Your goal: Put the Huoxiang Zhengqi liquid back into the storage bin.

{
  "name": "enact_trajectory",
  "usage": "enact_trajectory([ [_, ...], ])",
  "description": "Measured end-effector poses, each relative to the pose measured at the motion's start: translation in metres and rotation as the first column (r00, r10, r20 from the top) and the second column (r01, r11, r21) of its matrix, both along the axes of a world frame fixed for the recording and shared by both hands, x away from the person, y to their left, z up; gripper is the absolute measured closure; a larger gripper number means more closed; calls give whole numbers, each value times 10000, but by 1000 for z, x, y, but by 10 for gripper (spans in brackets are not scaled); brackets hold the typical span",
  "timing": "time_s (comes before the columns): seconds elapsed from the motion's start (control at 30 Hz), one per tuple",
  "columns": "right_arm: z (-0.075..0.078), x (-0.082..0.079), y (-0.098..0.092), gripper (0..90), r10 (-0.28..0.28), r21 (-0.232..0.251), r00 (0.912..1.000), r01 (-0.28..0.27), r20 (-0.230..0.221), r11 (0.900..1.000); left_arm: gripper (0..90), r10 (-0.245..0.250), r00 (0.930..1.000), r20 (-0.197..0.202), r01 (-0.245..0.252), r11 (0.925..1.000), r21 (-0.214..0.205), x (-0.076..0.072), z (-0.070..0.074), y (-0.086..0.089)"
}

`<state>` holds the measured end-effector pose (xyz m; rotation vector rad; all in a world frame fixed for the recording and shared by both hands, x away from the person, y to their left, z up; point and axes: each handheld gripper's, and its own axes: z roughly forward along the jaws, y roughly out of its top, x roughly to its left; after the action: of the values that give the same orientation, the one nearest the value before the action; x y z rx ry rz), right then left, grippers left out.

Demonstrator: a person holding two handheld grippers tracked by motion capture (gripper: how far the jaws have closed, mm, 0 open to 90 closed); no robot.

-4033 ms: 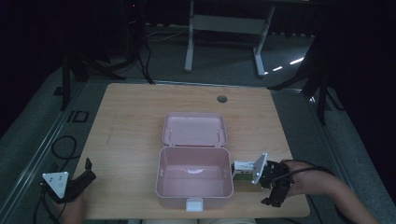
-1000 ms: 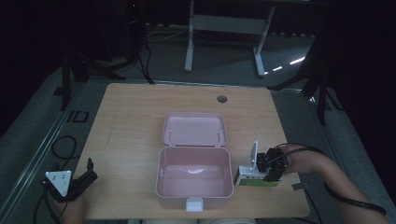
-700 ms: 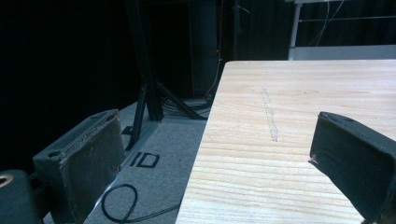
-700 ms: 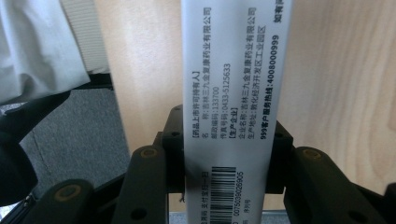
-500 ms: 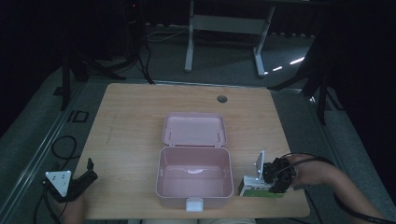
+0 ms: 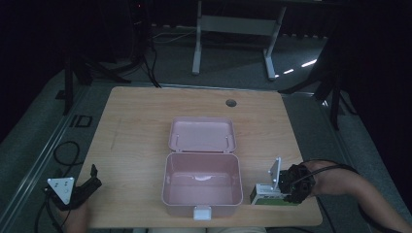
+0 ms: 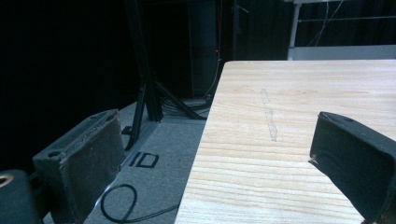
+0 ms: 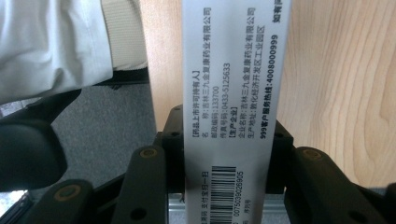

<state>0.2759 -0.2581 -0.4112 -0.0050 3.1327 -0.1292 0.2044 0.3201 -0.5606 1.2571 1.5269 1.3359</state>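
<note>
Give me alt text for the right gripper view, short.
A white carton printed with Chinese text and a barcode stands clamped between the right gripper's two black jaws, above a light wooden table. Left of the table edge are grey floor and a pale sleeve.

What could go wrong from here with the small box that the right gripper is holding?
1. The right gripper holds the small box close to the table's front edge; if released carelessly there, it might fall off.
2. The open pink case stands just beside it; a low move toward it may knock the box against the case's wall.
</note>
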Motion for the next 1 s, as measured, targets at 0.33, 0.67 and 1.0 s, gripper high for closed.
enact_trajectory([
  [0.33, 30, -8, 2, 623, -214, -213, 9998, 214, 24, 9995, 32, 32, 10000, 55, -32, 10000, -45, 0, 0, 0],
  [0.67, 71, -16, 12, 623, -287, -169, 9996, 287, 3, 9994, 32, 56, 10000, 55, -56, 10000, -53, 0, 0, 0],
  [1.0, 108, -17, 25, 623, -269, -191, 9992, 275, 300, 9994, 32, 59, 10000, 46, -58, 9999, -89, 0, 0, 1],
])
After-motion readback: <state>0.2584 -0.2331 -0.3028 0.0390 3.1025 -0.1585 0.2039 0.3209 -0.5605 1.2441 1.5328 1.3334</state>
